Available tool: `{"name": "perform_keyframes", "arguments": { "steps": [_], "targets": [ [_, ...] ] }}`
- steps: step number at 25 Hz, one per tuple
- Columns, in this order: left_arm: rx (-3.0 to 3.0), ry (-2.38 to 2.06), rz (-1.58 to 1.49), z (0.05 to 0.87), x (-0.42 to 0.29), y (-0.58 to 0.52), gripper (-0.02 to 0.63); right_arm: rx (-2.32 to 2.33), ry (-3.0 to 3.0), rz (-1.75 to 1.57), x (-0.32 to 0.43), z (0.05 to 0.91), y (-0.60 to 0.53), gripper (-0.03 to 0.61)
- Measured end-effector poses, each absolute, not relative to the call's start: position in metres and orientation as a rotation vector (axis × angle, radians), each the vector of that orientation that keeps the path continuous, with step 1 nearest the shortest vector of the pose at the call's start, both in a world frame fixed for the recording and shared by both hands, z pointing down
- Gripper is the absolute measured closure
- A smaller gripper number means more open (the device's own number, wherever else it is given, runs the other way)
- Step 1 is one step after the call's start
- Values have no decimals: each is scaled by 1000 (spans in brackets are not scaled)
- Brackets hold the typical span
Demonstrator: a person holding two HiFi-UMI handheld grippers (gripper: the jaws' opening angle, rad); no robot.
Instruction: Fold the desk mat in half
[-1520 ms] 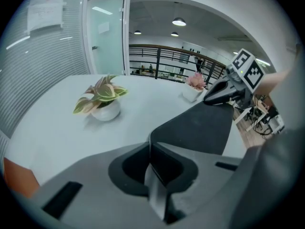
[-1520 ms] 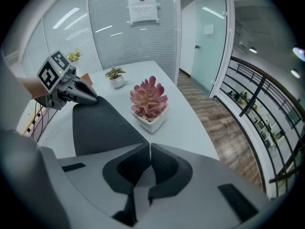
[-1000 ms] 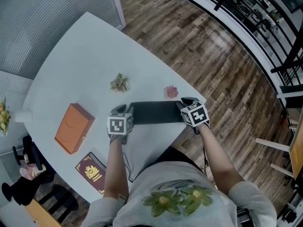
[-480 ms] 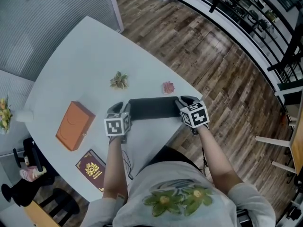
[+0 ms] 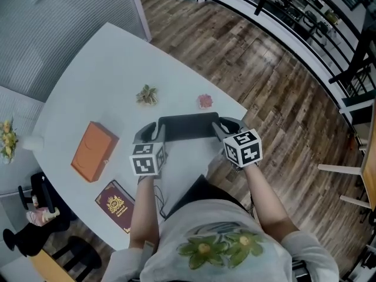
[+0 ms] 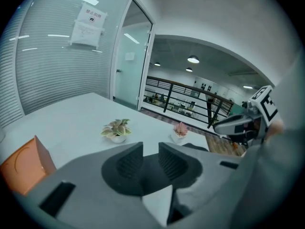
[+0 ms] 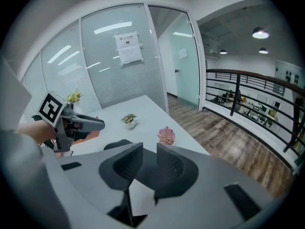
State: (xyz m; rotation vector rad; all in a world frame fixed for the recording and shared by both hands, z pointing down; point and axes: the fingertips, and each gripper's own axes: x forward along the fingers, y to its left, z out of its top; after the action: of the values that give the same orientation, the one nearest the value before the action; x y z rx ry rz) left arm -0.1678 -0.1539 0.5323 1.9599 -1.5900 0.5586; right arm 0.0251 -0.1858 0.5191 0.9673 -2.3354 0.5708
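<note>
On the white table, close to its front right edge, a dark desk mat, lying crosswise in front of the person. Clamped on its near left corner, the left gripper, with the dark sheet pinched between the two ribbed pads and only a narrow gap there. Clamped in the same way on the near right corner, the right gripper. Near side of the mat apparently raised off the table top in the two grips, far side down on the surface; not folded over yet.

Just beyond the far edge, two small obstacles: a pink potted plant close to the far right corner, and a green potted plant a little further off, past the far left corner. Both pots apart from the mat.

To the left, well apart from the mat, an orange box. Nearer the person and beside the box, a dark red booklet with a gold emblem. At the left border of the head view, some yellow flowers. Behind the table, a glass wall with blinds. To the right, wooden floor and a black railing.
</note>
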Motion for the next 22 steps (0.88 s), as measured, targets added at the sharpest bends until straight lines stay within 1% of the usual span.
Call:
{"name": "perform_keyframes", "arguments": {
  "steps": [2,6,8,11,14,22],
  "targets": [
    [1991,-1599,542,521,-160,-149,514,987,-2367,559,21,506,-178,491],
    [2058,-1596,524,498,-141,-137,532,1017,-2417,488,15,481,-162,540],
    [2099,-1589,523,487,-131,-130,547,1016,-2432,441,12,472,-152,549],
    [2157,-1585,517,470,-118,-122,588,1027,-2451,397,9,459,-139,558],
    [2194,-1582,502,457,-109,-113,604,1052,-2470,388,6,447,-126,560],
    [2254,-1574,453,432,-83,-82,609,1037,-2515,364,-2,425,-88,561]
  ]
}}
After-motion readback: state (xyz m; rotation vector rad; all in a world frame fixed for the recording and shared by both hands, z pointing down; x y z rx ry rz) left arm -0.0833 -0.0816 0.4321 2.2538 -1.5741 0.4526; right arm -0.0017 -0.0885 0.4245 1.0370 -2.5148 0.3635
